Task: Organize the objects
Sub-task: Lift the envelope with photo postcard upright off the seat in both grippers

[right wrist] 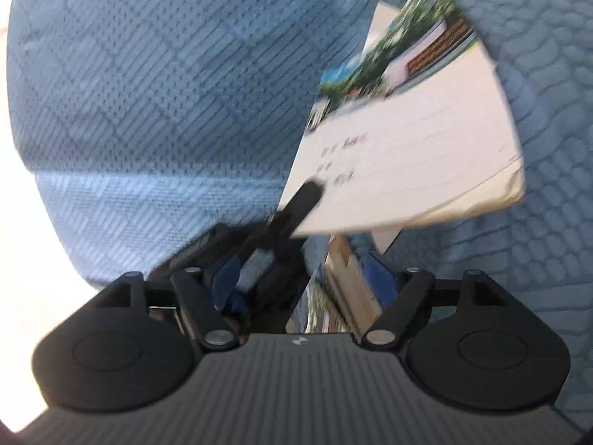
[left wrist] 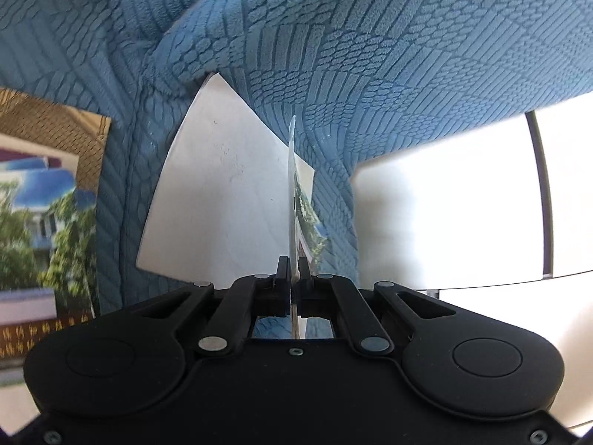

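In the left wrist view my left gripper (left wrist: 292, 272) is shut on a picture postcard (left wrist: 294, 200) that I see edge-on, standing upright. Behind it a white card (left wrist: 222, 193) lies face down on the blue quilted cloth (left wrist: 370, 55). The right wrist view is blurred. There the same held postcard (right wrist: 407, 148) shows its white written part and a photo strip, with the left gripper (right wrist: 311, 189) pinching its lower left corner. My right gripper (right wrist: 304, 282) stands open, jaws wide. Another picture card (right wrist: 346, 282) lies between and below them, and no pad visibly presses on it.
A further picture postcard (left wrist: 48, 222) with trees and a blue roof lies at the left on the cloth. A bright white surface (left wrist: 444, 204) with a dark line borders the cloth on the right. Blue cloth (right wrist: 148, 92) fills the rest of the right wrist view.
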Demonstrator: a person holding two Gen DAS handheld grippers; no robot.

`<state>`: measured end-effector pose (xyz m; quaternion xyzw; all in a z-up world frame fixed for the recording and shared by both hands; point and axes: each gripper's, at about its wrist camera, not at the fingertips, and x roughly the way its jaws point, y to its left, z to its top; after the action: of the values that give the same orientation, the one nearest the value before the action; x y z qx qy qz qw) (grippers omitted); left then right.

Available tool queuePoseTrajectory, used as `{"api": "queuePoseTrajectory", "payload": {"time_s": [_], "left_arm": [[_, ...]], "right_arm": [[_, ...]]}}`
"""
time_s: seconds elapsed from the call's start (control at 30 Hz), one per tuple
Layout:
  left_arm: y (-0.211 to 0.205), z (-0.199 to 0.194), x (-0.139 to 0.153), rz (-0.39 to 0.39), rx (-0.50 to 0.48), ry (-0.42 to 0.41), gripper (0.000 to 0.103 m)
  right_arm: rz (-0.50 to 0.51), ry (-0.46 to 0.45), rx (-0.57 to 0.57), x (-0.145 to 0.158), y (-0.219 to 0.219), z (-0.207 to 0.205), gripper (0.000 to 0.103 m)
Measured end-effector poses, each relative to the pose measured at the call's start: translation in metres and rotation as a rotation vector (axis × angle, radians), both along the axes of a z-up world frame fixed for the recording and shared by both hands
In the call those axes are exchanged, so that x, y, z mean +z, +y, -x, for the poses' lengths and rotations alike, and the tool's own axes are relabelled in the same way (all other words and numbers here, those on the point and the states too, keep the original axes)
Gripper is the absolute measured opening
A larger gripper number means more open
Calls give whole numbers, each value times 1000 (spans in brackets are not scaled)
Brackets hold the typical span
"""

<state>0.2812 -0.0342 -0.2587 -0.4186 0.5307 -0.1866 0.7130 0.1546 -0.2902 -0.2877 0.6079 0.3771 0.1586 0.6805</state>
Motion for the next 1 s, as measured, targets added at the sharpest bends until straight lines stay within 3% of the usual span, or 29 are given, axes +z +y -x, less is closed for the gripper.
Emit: {"api": "queuePoseTrajectory", "payload": {"time_s": [0.27,0.47,0.53,0.6,0.77,0.87,1.0], "left_arm": [[15,24,17,6,26,-32,2],[22,41,28,-20,54,-30,2],[25,45,29,-21,62,-29,3],[29,51,30,-6,73,-27,3],[30,63,39,-30,72,-50,3],[25,70,54,-59,38,-111,4],[25,80,66,-32,35,-140,4]], "right_arm": [[62,-5,-82,7,-18,3,73],[148,-5,-98,18,-22,8,47],[163,11,-93,16,-25,5,24],[185,35,-93,15,-27,5,17],[246,7,-43,26,-27,6,14],[236,-8,-30,37,-32,9,14],[261,-40,-5,59,-36,13,14]]}}
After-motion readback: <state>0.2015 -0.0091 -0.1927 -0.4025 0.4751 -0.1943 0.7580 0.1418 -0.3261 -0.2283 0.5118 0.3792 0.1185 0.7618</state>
